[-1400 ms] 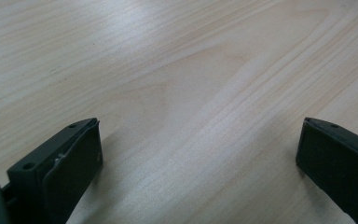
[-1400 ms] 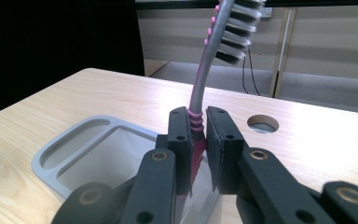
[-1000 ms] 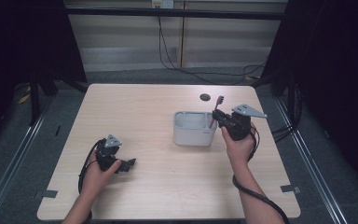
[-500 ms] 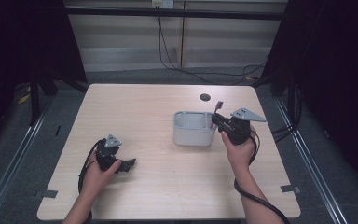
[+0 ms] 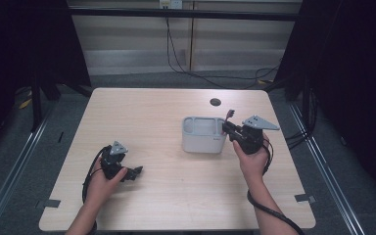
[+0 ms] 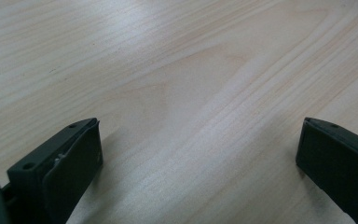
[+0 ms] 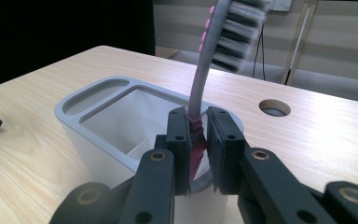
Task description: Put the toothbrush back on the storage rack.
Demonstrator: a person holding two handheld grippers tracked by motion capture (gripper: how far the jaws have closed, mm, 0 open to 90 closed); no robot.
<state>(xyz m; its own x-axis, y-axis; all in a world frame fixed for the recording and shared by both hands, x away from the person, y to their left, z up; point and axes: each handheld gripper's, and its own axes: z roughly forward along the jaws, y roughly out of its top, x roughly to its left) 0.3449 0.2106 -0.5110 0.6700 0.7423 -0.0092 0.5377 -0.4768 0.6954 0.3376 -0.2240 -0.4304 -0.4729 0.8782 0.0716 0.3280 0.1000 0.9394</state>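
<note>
Wooden table [image 5: 166, 122]: right gripper [image 5: 228, 130], level at the holder's [image 5: 203, 134] right end, clamps an upright toothbrush [image 7: 200, 98]; left gripper [image 5: 136, 172] rests spread, well left.

A lab recording bay.
Black curtains [image 5: 24, 44] flank a lone wooden desk [image 5: 152, 117], cables [image 5: 186, 63] trail over grey floor, rails [image 5: 14, 161] alongside.

Holder [image 5: 203, 134] stands right of centre on table [image 5: 142, 117]; toothbrush [image 5: 229, 116] at its right end; round hole [image 5: 215, 102] behind it.
</note>
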